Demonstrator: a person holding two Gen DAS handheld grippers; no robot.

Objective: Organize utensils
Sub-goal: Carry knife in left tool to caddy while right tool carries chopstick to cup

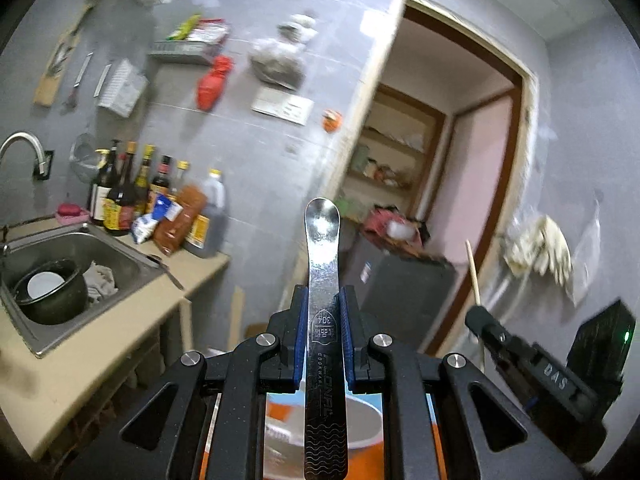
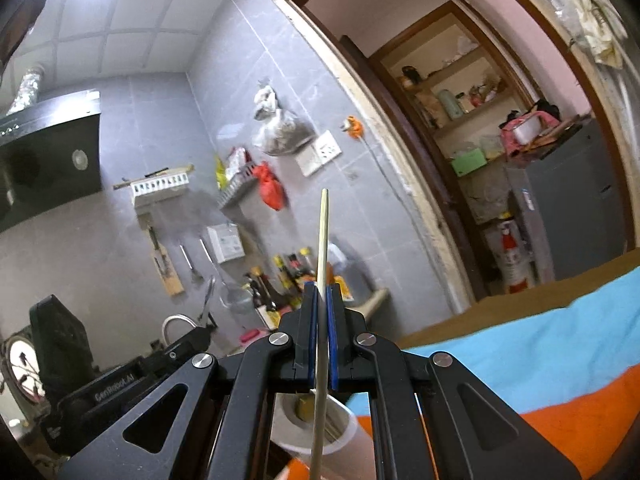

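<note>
My left gripper (image 1: 323, 300) is shut on a steel spoon (image 1: 322, 264), held upright with its bowl pointing up and its handle hanging down over a white cup (image 1: 360, 428). My right gripper (image 2: 321, 292) is shut on a thin wooden chopstick (image 2: 322, 236), also upright, its lower end over a white cup (image 2: 344, 424) that holds a yellowish item. The right gripper also shows at the right of the left wrist view (image 1: 480, 316) with the chopstick (image 1: 473, 272). The left gripper's body shows at the lower left of the right wrist view (image 2: 120, 380).
An orange and blue cloth (image 2: 540, 352) covers the table under the cups. A sink (image 1: 24, 320) with a black pot, a counter with sauce bottles (image 1: 132, 192), wall racks with knives and an open doorway (image 1: 460, 140) lie beyond.
</note>
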